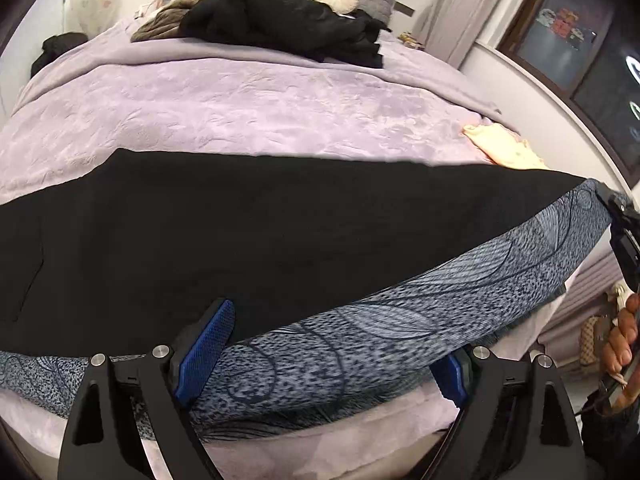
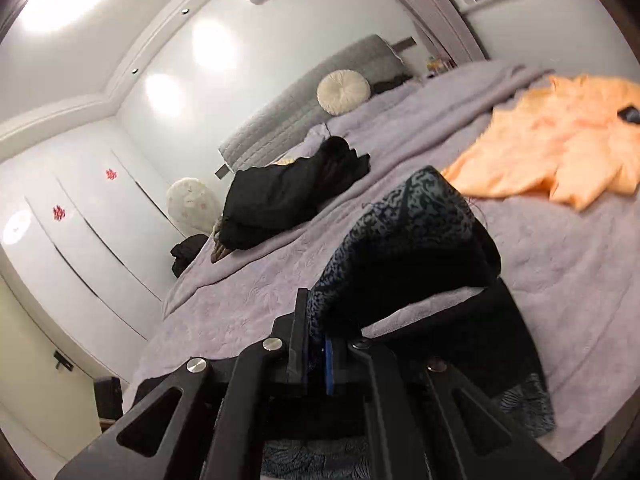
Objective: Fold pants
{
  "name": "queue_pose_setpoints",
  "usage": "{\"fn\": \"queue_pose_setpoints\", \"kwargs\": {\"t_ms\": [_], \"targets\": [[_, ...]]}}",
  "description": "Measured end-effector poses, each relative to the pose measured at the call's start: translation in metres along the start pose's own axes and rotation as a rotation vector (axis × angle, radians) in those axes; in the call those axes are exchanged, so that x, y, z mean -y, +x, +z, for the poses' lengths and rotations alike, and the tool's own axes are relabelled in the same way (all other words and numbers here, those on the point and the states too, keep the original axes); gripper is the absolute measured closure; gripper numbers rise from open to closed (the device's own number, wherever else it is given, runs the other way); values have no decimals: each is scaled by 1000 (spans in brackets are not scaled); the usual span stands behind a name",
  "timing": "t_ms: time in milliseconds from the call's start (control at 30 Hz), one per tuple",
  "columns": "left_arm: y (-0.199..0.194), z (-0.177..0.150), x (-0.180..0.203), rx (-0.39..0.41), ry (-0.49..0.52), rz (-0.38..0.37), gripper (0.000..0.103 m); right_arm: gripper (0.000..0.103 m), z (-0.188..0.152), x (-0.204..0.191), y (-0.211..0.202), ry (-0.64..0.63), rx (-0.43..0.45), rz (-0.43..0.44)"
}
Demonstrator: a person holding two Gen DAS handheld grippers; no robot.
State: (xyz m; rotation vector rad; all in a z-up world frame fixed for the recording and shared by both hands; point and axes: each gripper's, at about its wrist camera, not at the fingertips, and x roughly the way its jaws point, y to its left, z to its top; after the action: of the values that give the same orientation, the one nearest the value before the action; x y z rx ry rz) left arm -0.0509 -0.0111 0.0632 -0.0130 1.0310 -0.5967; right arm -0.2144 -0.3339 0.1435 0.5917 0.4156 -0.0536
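Two tools [image 1: 320, 360] [image 2: 316, 344] on patterned pants [image 1: 400, 332]; no legible writing.

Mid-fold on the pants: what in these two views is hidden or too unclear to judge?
- Left wrist view: the black-and-grey patterned pants run off the left edge, so that end is unseen.
- Right wrist view: the right gripper covers the pinched fabric edge.
- Right wrist view: the orange garment is blurred and cut off.

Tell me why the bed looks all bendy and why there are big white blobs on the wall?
Left wrist view: the fisheye lens bows the bed and pants into curves, with dark corners. Right wrist view: the blobs are ceiling lights glaring on the shiny wall; the orange garment looks slightly smeared.
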Motion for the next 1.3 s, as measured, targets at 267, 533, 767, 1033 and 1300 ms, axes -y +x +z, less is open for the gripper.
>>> {"fn": "queue_pose_setpoints", "kwargs": {"t_ms": [267, 533, 767, 1033, 1300], "targets": [[20, -12, 14, -71, 59, 16, 14, 96, -77, 78, 47, 67, -278, -198], [11, -14, 20, -68, 63, -94, 14, 25, -53, 95, 20, 215, -181, -82], [-12, -12, 37, -4, 138, -191, 2, 95, -19, 39, -3, -65, -103, -115], [21, -19, 31, -93, 117, -131, 1, 95, -55, 115, 47, 191, -364, -189], [17, -18, 28, -80, 111, -151, 1, 95, -22, 68, 10, -51, -217, -207]]}}
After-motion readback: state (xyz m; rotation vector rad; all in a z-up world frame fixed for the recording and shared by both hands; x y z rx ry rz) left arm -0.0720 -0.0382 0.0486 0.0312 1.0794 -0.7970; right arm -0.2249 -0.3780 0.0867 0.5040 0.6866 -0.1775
